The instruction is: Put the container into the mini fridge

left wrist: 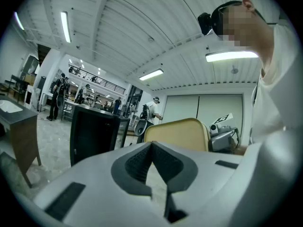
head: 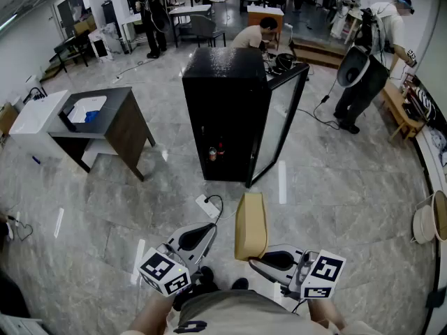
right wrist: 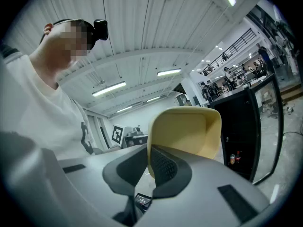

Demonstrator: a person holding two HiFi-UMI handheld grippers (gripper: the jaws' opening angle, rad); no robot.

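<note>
Container (head: 251,225): tan, with rounded corners, held above the floor (head: 335,194) in front of the mini fridge (head: 223,103) — still well apart from it, not inside.
Right gripper (right wrist: 150,150): clenched on the container, whose wall sits between the pads.
Left gripper (left wrist: 151,144): jaws pressed together with nothing between them, just beside the container.
Mini fridge: black, on the floor, glass door (head: 279,128) swung open — small bottles (head: 216,152) on a low shelf.
Power strip (head: 207,205): white, on the floor between fridge and grippers.
</note>
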